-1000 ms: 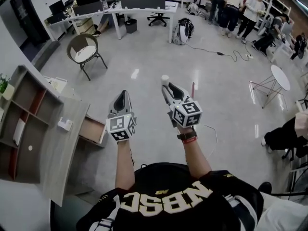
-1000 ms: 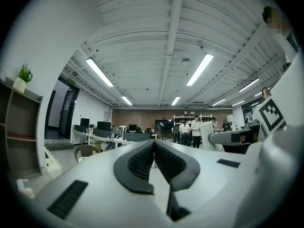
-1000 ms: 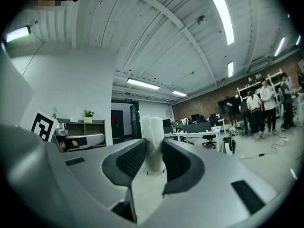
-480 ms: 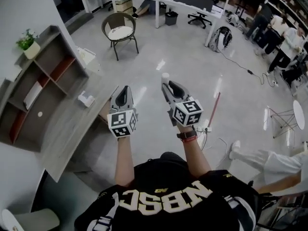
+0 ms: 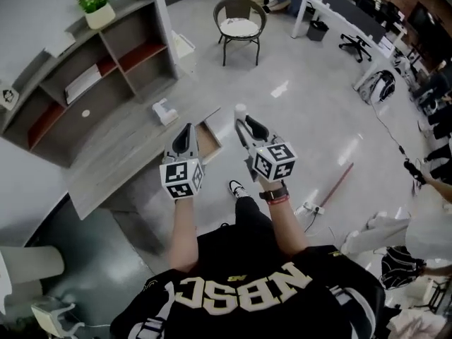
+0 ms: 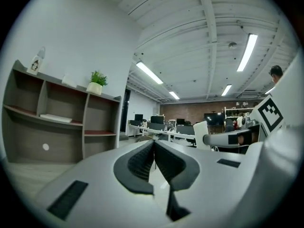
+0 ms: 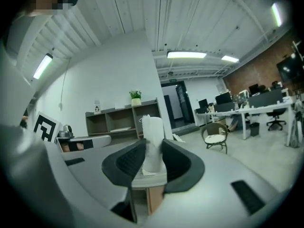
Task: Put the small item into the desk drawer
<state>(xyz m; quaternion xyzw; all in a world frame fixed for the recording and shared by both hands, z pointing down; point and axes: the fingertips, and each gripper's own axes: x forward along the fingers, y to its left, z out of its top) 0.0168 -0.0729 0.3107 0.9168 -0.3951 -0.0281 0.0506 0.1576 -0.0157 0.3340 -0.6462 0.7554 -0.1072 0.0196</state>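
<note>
Right gripper (image 5: 244, 123): jaws clamped on the small item (image 5: 241, 109), a white upright cylinder whose top stands above the fingertips; in the right gripper view the dark pads (image 7: 127, 161) press on both its sides. Left gripper (image 5: 185, 130): jaws together, nothing between them, as the left gripper view shows; held level beside the right gripper, the two apart. Desk (image 5: 113, 162): grey wood-grain top, running diagonally at the left of the head view; a small white object (image 5: 164, 110) lies on it near the far end. Desk drawer (image 5: 209, 140): pulled open from the desk's front edge, pale wooden inside showing; in the head view it sits between the two gripper tips, the small item just to its right and not in it. Shelf unit (image 5: 85, 76): open compartments, against the wall behind the desk; a potted plant (image 5: 94, 4) on its top. Chair (image 5: 240, 21): round wicker frame, white cushion, on the floor beyond the desk. Floor (image 5: 311, 111): glossy grey; a red stick (image 5: 337, 184) lies on it at the right.
</note>
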